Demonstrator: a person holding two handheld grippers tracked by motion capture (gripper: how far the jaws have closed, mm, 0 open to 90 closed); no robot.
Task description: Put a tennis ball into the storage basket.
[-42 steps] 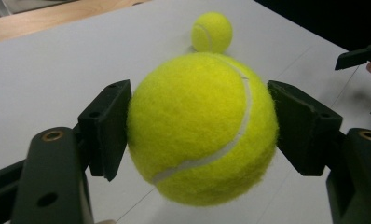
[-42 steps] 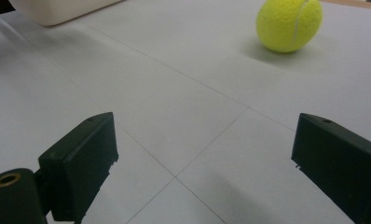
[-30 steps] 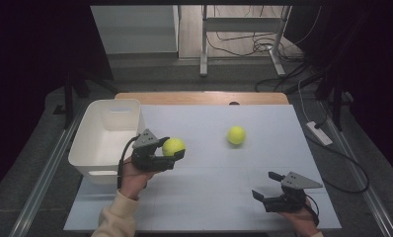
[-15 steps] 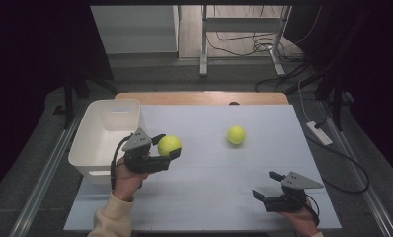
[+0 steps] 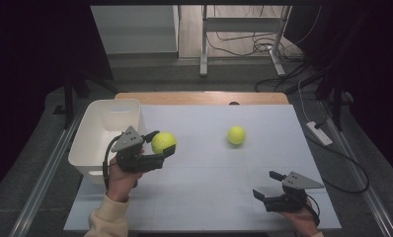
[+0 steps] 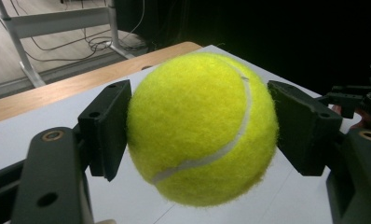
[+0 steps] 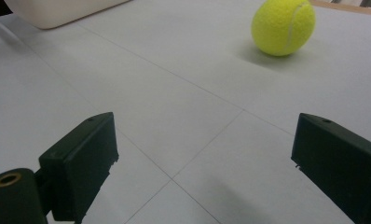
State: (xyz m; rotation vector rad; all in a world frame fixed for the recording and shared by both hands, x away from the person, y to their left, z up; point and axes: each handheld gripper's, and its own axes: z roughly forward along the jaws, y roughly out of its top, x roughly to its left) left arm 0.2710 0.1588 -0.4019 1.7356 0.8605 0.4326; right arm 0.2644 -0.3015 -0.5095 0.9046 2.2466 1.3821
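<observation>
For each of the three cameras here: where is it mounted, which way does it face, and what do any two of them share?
High view: above the person's side, facing forward and down on the table; both forearms, left gripper, right gripper.
Left gripper view: on the left gripper, facing its held ball.
Right gripper view: on the right gripper, facing the loose ball and bin.
Shared: the high and right gripper views both show the loose ball.

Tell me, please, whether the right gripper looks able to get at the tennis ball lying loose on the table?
Probably yes. The right gripper is open and empty, and only bare table lies between it and the loose tennis ball.
</observation>
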